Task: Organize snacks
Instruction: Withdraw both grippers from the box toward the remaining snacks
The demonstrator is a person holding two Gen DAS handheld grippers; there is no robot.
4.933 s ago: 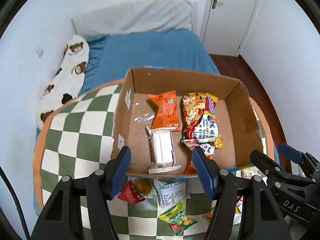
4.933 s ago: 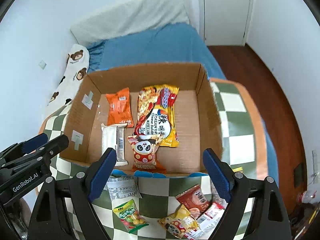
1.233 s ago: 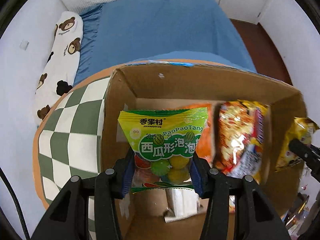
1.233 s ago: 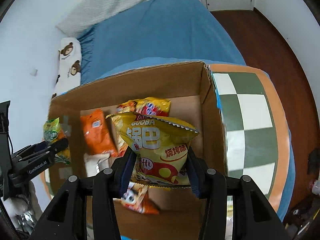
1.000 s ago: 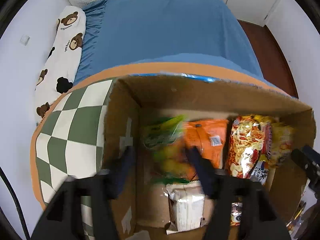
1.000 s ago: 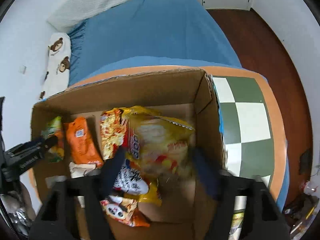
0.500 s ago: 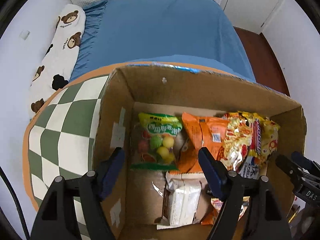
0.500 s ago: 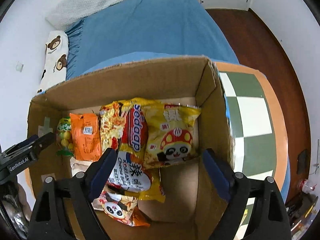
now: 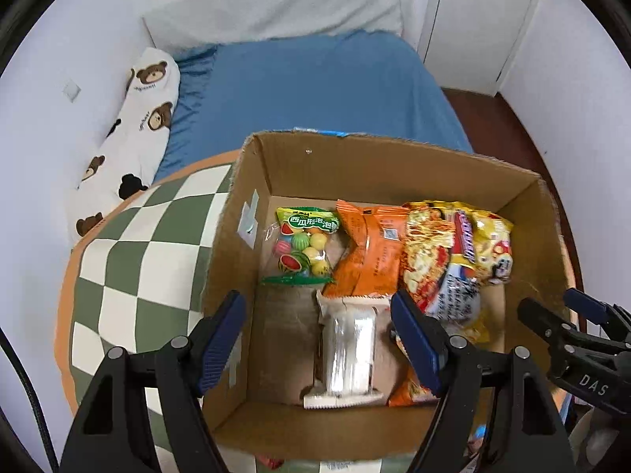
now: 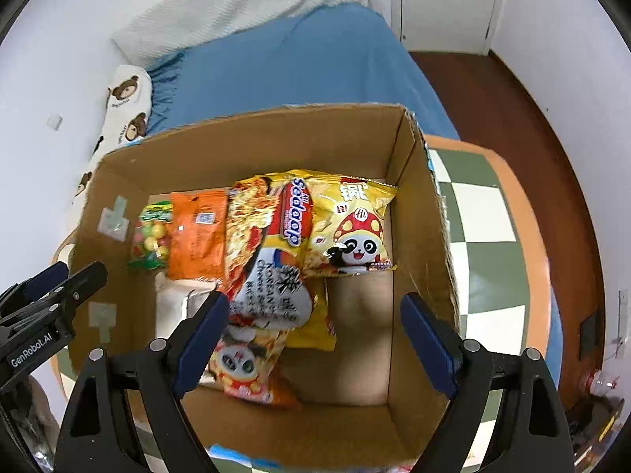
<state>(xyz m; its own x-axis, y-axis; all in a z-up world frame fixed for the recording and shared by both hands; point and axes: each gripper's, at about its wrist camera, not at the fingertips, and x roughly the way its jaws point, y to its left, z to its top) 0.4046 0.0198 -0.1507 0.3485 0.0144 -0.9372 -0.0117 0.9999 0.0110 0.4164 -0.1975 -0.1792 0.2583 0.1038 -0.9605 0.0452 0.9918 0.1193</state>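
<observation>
An open cardboard box (image 9: 386, 169) (image 10: 260, 142) holds the snacks. The green watermelon candy bag (image 9: 301, 244) (image 10: 152, 236) lies at its far left. The yellow panda chip bag (image 10: 351, 226) (image 9: 493, 244) lies at its far right. Between them lie an orange packet (image 9: 370, 252) (image 10: 197, 236) and a Sedaap noodle pack (image 10: 272, 244) (image 9: 437, 260). A white wafer pack (image 9: 349, 351) and a small panda snack (image 10: 244, 366) lie nearer. My left gripper (image 9: 319, 339) is open and empty above the box's near side. My right gripper (image 10: 315, 339) is open and empty above the box.
The box sits on a green-and-white checkered cushion with an orange border (image 9: 130, 260) (image 10: 493, 213). A blue bed (image 9: 307, 90) with a bear-print pillow (image 9: 134, 126) lies behind. A white door (image 9: 473, 19) and wooden floor (image 10: 493, 90) are at the right.
Both grippers let go of their bags: the green candy bag and the yellow panda chips now lie in the box. Both grippers have opened and drawn back toward the near side.
</observation>
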